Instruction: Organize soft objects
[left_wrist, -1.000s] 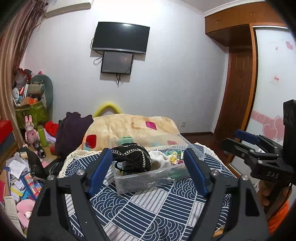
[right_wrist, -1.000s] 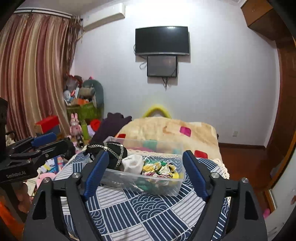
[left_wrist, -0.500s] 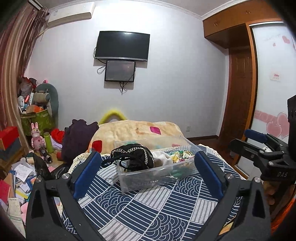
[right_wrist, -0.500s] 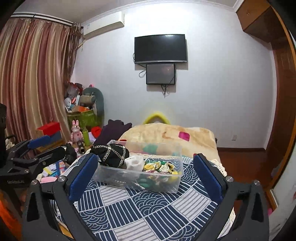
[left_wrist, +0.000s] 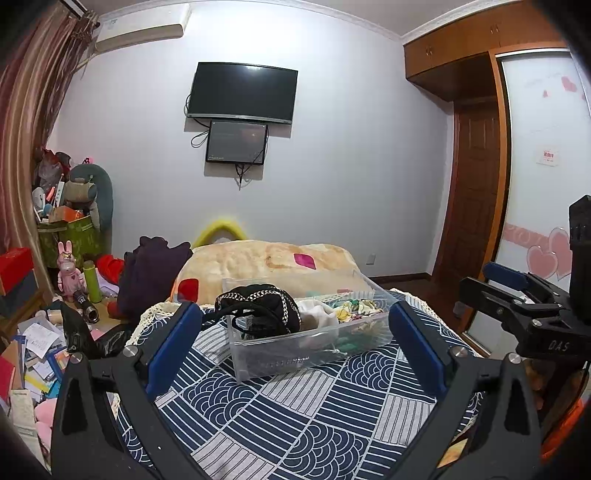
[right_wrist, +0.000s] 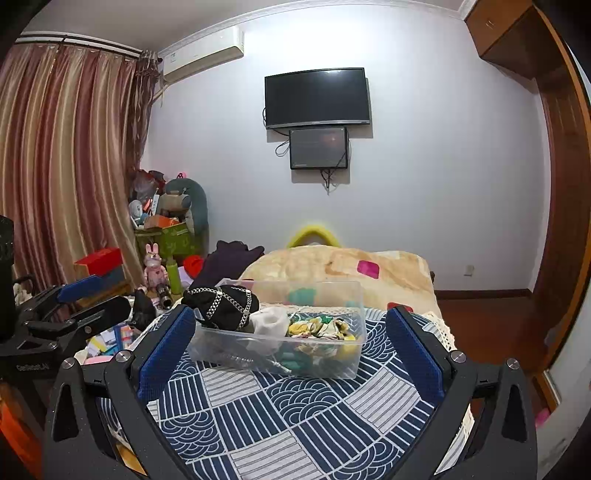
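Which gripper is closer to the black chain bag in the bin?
Left, though only slightly. The left gripper faces the black chain bag almost straight on; the right gripper sits further to its right.

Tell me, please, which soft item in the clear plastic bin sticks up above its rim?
The black chain-patterned fabric bundle at the bin's left end.

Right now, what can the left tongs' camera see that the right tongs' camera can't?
Only the left wrist view shows the sliding door with pink hearts and the right tongs from the side.

Only the right wrist view shows the full striped curtains and the left tongs from the side.

Both show the clear plastic bin on the blue patterned bedspread, the black bag at the bin's left end, the TV and the pink bunny toy. Both tongs are open and hold nothing.
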